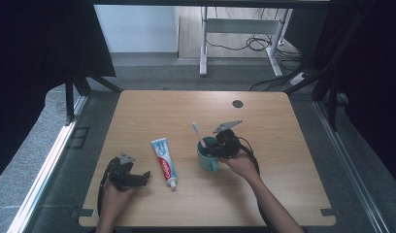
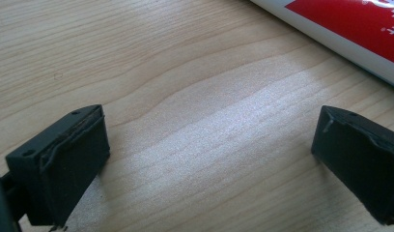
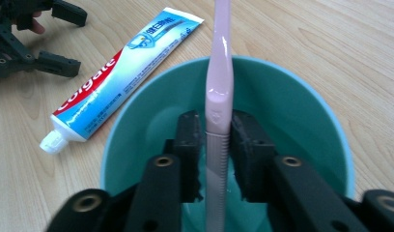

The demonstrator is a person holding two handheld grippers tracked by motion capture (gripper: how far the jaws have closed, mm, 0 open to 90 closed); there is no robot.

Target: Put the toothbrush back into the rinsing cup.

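Toothbrush [image 3: 218, 96] in cup [image 1: 206, 160]; toothpaste tube [image 1: 164, 161] left of cup.

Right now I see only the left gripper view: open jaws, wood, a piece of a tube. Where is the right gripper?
Observer: The right gripper is at a teal cup, to the right of your tube.
Operator: Is something in the cup?
Observer: A pink toothbrush stands in it, between the right jaws.
Operator: Is the tube closed?
Observer: Yes, a white cap is on it, at the end nearer the person.
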